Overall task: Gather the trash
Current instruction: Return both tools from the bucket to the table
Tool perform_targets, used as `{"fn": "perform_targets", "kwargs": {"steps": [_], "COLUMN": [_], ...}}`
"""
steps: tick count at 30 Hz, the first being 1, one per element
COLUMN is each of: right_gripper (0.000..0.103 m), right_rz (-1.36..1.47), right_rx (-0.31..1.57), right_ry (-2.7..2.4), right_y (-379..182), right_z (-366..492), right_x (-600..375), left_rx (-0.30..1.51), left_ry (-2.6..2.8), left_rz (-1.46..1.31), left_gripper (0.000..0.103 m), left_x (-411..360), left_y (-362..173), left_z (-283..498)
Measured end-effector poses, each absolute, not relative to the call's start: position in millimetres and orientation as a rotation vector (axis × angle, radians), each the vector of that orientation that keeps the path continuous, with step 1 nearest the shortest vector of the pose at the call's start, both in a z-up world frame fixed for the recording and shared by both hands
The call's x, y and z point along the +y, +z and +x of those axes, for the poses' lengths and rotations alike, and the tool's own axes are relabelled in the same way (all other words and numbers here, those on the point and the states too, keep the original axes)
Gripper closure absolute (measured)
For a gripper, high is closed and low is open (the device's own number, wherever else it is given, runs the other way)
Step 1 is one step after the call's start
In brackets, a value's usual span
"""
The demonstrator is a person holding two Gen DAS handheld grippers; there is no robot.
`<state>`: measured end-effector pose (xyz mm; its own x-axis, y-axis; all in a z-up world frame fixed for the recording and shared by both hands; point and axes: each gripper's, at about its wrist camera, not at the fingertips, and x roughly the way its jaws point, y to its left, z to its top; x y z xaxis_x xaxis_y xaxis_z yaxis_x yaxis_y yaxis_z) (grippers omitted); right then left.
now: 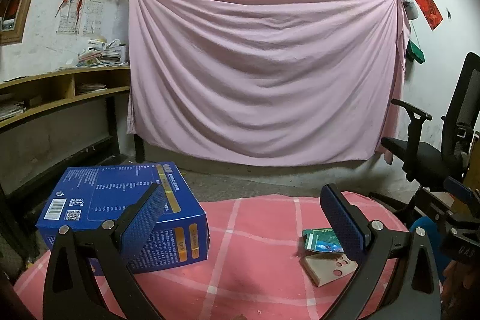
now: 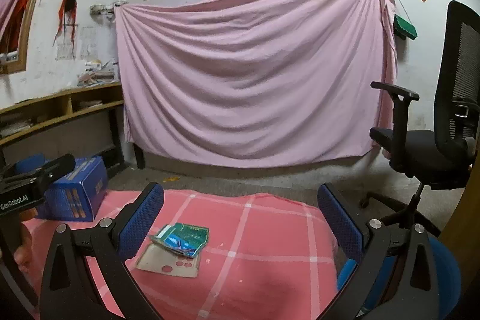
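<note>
A crumpled green and blue wrapper (image 2: 183, 239) lies on the pink checked cloth (image 2: 255, 245), resting on a flat tan card with round holes (image 2: 168, 261). Both show in the left wrist view, the wrapper (image 1: 321, 240) and the card (image 1: 328, 267), partly hidden behind my right finger pad. A blue box (image 1: 120, 215) sits on the cloth at the left; it also shows in the right wrist view (image 2: 79, 194). My left gripper (image 1: 243, 218) is open and empty, above the cloth between box and wrapper. My right gripper (image 2: 240, 218) is open and empty, just right of the wrapper.
A pink sheet (image 1: 264, 74) hangs on the far wall. A black office chair (image 2: 435, 146) stands at the right. A wooden shelf unit (image 1: 60, 92) with papers runs along the left wall. Grey floor lies beyond the cloth's far edge.
</note>
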<state>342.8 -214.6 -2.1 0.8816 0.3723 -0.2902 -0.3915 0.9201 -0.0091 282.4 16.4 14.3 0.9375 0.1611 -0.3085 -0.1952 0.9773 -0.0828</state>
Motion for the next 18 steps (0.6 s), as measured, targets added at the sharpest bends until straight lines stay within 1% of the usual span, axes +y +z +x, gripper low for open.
{"fn": "perform_targets", "kwargs": {"steps": [11, 18], "right_gripper": [0.0, 0.0], "right_rz": [-0.098, -0.104], "right_rx": [0.351, 0.423], "right_ry": [0.415, 0.422], "right_y": [-13, -19], "right_z": [349, 356], "right_x": [-205, -204], "left_rx": [0.335, 0.416], "left_ry": [0.178, 0.177], "left_rz": [-0.104, -0.088], "left_gripper": [0.002, 0.002], "left_x": [17, 18], "left_y": [1, -8], "left_z": [286, 298]}}
